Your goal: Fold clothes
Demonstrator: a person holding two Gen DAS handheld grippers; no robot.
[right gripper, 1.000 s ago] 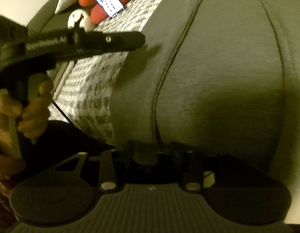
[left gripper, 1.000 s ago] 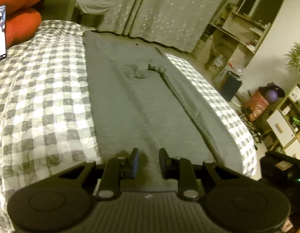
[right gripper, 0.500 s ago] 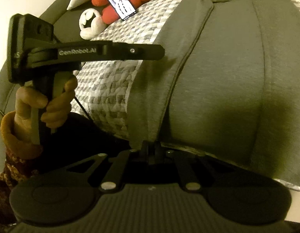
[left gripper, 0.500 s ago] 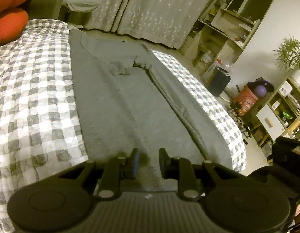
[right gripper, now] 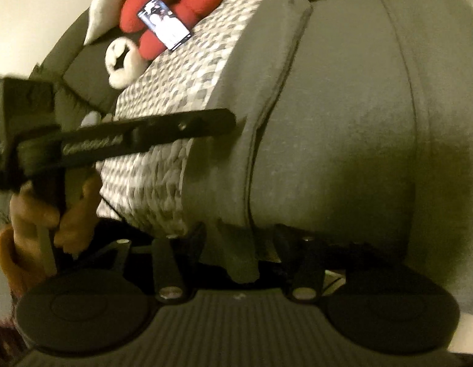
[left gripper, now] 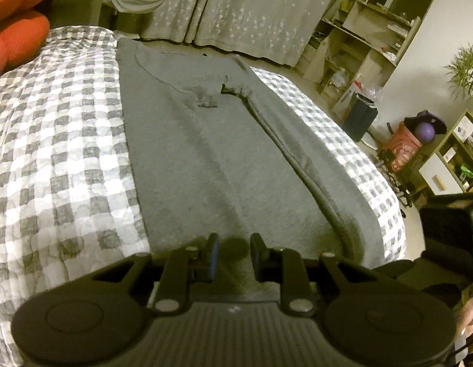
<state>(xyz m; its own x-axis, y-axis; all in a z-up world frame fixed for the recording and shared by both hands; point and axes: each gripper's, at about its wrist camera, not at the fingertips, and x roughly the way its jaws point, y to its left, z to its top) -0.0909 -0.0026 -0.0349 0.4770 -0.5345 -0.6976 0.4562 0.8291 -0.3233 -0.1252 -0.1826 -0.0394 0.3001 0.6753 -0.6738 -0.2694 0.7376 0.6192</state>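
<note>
We have the grey garment (left gripper: 224, 159) spread long and flat down the middle of the checked bedspread (left gripper: 59, 140), its sides already turned in toward the centre, which we judge is done so that the near hem can be taken up at two points and carried over in one fold.

In the left wrist view our left gripper (left gripper: 232, 252) sits low in the centre of the frame, right at the hem, its jaws parted by a narrow gap with only cloth surface showing between them; they hold nothing, and the garment runs away from them toward the upper middle of the frame.

In the right wrist view our right gripper (right gripper: 236, 244) is at the lower centre, jaws set wide, with a tongue of the hem hanging down between them (we judge the cloth is inside the gap but not pinched, though the frame is blurred). The garment fills the right and centre above it.

The red plush toy (right gripper: 175, 9) and a phone (right gripper: 163, 23) lie at the upper left, well apart from the work.
</note>
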